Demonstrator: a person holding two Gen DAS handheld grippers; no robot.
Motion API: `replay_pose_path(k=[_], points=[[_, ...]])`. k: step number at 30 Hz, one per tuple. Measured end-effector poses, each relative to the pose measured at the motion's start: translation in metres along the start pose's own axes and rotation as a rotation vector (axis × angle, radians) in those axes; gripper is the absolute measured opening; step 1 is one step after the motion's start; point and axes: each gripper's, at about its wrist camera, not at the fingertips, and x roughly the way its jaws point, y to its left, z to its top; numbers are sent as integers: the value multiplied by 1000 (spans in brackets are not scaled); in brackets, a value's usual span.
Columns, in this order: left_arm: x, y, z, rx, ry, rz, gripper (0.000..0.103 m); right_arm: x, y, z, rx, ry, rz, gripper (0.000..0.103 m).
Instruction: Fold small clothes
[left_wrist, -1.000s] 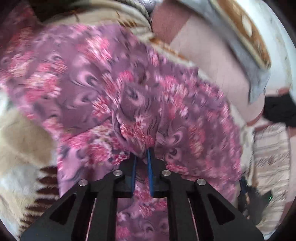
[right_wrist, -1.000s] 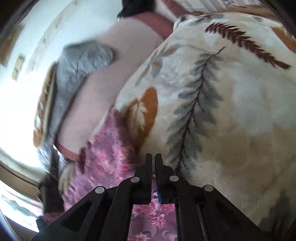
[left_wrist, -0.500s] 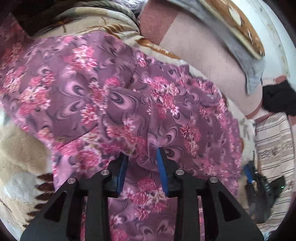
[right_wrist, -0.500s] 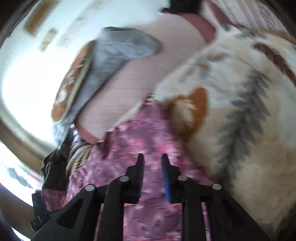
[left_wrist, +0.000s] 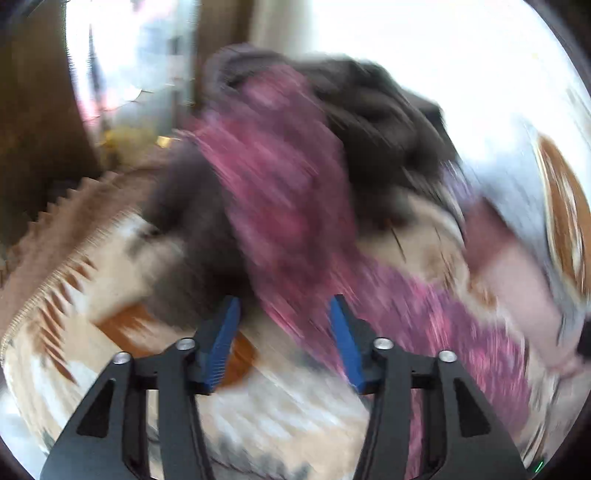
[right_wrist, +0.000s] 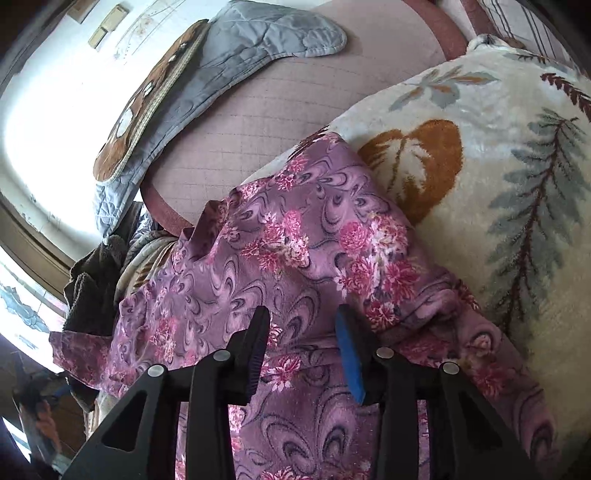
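A purple garment with pink flowers lies folded on a cream leaf-patterned blanket. My right gripper is open and empty, just above the garment's near part. In the left wrist view, which is heavily blurred, my left gripper is open and empty over the blanket. The purple garment streaks off to its right, and a pink and dark heap of clothes lies ahead of it.
A grey quilted mat and a brown cushion lie on the pink bed sheet behind. A dark cloth sits at the left edge by a window. The white wall is beyond.
Both grippers have opened and let go of the purple garment. The left gripper has swung away to the left toward the heap of clothes. The right gripper has pulled back slightly.
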Motion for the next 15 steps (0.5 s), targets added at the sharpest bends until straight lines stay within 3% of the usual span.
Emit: replay_pose_path(k=[2, 5, 10, 12, 13, 15], points=[[6, 20, 22, -70, -6, -48, 74, -1, -1, 1, -6, -3, -2, 43], [23, 32, 43, -145, -2, -86, 74, -2, -2, 0, -8, -6, 3, 44], [47, 30, 50, -214, -17, -56, 74, -2, -3, 0, -2, -7, 8, 45], [45, 27, 52, -211, -37, -53, 61, -1, -3, 0, -2, -8, 7, 45], [44, 24, 51, -202, -41, -69, 43, -1, -3, 0, -2, -9, 6, 45], [39, 17, 53, -180, -43, -62, 29, -2, -2, 1, -4, -11, -1, 45]])
